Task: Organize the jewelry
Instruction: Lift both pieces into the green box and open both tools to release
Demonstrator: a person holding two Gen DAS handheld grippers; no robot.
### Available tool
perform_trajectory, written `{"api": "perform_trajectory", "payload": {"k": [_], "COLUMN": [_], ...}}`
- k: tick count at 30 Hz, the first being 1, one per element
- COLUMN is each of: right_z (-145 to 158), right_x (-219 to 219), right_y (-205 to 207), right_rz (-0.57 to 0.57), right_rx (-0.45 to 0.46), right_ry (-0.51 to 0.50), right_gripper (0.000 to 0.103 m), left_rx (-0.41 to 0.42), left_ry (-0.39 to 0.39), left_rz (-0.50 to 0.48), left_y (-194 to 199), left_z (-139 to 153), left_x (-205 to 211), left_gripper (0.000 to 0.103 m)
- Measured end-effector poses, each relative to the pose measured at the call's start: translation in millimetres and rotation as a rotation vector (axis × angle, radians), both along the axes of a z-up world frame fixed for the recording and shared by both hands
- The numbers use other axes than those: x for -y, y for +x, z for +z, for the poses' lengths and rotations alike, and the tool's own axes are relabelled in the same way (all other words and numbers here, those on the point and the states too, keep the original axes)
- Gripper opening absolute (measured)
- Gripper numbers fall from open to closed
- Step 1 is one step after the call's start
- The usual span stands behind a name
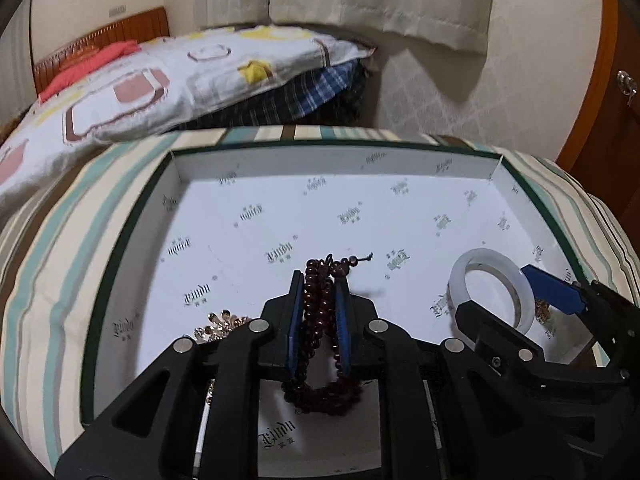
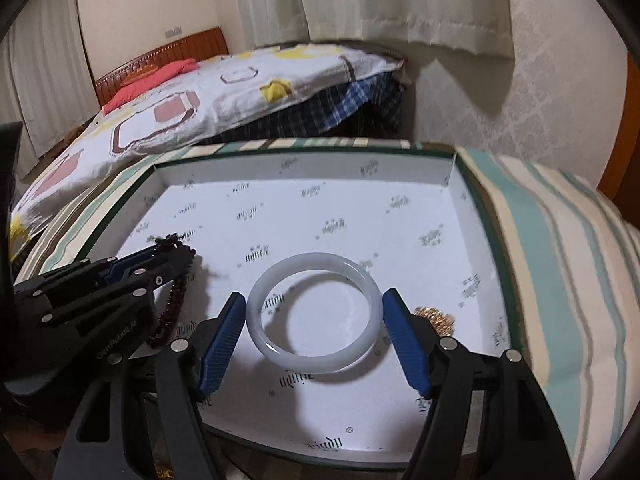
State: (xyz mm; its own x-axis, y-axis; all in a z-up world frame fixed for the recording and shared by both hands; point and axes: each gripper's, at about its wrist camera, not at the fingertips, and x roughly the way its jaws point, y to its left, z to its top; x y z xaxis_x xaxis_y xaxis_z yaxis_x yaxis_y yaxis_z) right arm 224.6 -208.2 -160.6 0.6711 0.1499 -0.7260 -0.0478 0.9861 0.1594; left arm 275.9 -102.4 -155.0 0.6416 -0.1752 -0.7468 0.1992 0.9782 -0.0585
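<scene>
A shallow white-lined box with a dark green rim (image 1: 320, 143) (image 2: 304, 153) lies on striped cloth. My left gripper (image 1: 320, 276) (image 2: 160, 246) is shut on a string of dark red beads (image 1: 316, 320) (image 2: 176, 292), which hangs in loops below the blue pads, above the box floor. To its right, my right gripper (image 2: 314, 296) (image 1: 494, 290) is shut on a white bangle (image 2: 312, 264) (image 1: 460, 276), one pad on each side of the ring; a shadow falls on the floor beneath it. A gold ornament (image 1: 222, 322) lies in the box at the near left, another gold piece (image 2: 434, 316) at the near right.
The box sits on a cushion-like surface covered in teal, cream and brown striped cloth (image 1: 52, 240) (image 2: 560, 280). Behind it is a bed with a patterned quilt (image 1: 160, 80) (image 2: 200, 104) and a wooden headboard. Curtains hang at the back; a wooden door (image 1: 600, 100) stands at the right.
</scene>
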Motion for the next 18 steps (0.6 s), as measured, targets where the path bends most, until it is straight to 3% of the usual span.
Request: {"api": "perform_trajectory", "payload": {"k": [9,18], "right_z": [-5,6], "right_x": [9,14], "right_y": [3,-3], "right_rz": [-0.013,-0.015], "right_rx": [-0.033,0.013], "right_ry": [0.041,0.035], "right_gripper": [0.069,0.071], "left_rx": [-0.026,-0.002], "left_ry": [-0.025,-0.039], "left_rz": [0.013,0.005], "left_y": [1,-6], "left_z": [-3,6], "left_x": [-7,-8], "left_gripper": [0.054,0.069]}}
